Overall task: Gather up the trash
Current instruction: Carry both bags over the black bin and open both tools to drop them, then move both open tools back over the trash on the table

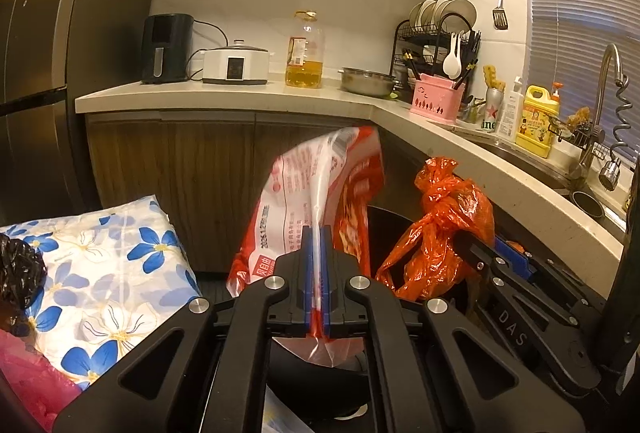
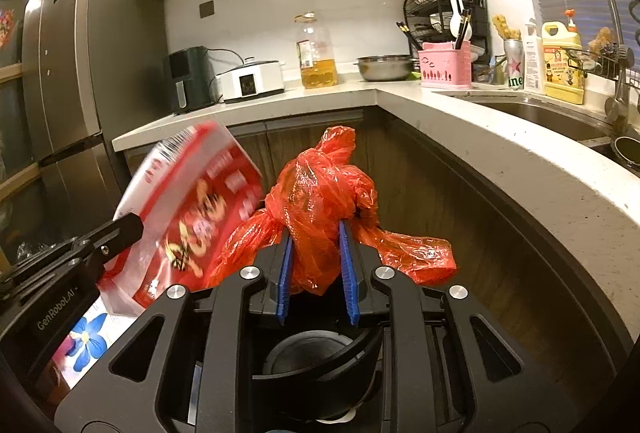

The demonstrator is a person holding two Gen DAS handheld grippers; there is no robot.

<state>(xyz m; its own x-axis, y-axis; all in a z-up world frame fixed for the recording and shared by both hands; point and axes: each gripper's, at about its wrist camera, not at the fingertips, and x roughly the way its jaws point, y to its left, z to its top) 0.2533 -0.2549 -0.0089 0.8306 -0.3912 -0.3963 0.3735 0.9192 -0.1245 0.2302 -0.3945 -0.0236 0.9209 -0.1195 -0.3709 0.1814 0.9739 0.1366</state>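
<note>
My left gripper (image 1: 318,233) is shut on a red and white snack wrapper (image 1: 316,189), held upright above a black trash bin (image 1: 384,217). The wrapper also shows, blurred, in the right wrist view (image 2: 196,209). My right gripper (image 2: 315,229) is shut on a knotted red plastic bag (image 2: 320,193), held over the bin's dark opening (image 2: 316,353). In the left wrist view the red bag (image 1: 444,225) hangs to the right with the right gripper's fingers (image 1: 476,253) on it.
A floral-cloth table (image 1: 104,265) stands at the left with a crumpled black bag (image 1: 20,265) and a pink bag (image 1: 32,377). The curved countertop (image 2: 500,153) wraps around the right, with sink (image 2: 540,117), dish rack (image 1: 436,45), oil bottle (image 1: 304,53) and appliances. A fridge (image 2: 60,73) stands left.
</note>
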